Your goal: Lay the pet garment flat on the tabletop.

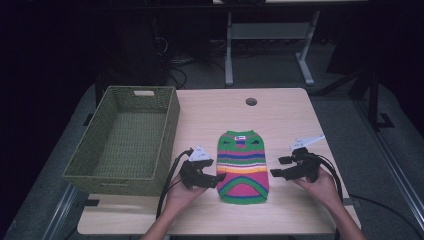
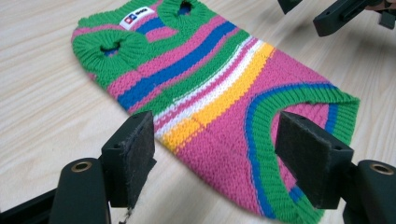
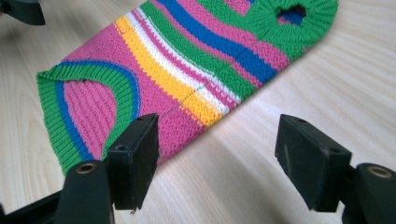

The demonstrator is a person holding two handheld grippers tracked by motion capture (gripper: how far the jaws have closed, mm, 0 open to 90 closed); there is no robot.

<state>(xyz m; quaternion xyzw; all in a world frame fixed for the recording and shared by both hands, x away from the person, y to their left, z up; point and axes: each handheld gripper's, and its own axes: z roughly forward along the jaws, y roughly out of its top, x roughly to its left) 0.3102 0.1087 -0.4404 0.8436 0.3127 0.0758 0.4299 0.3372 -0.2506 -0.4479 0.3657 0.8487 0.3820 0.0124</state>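
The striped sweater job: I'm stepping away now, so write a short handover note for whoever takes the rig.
Left tool: open, at the striped sweater's left edge near the hem, holding nothing.
Right tool: open, just off the sweater's right edge, holding nothing.
The sweater lies flat mid-table; the green woven basket sits to its left with nothing in it.
Done: both tools in position.
Left: probably gripping, folding and moving the sweater.

Lab or test room, not a home. Dim, dark surroundings with one lit light-wood surface (image 1: 280,107) that has a round cable hole (image 1: 251,101). Behind it, the white metal legs of a second bench (image 1: 229,50), a tangle of cables (image 1: 172,62) on grey carpet floor (image 1: 270,65). Woven green basket (image 1: 127,140) set as a prop at the surface's left edge.
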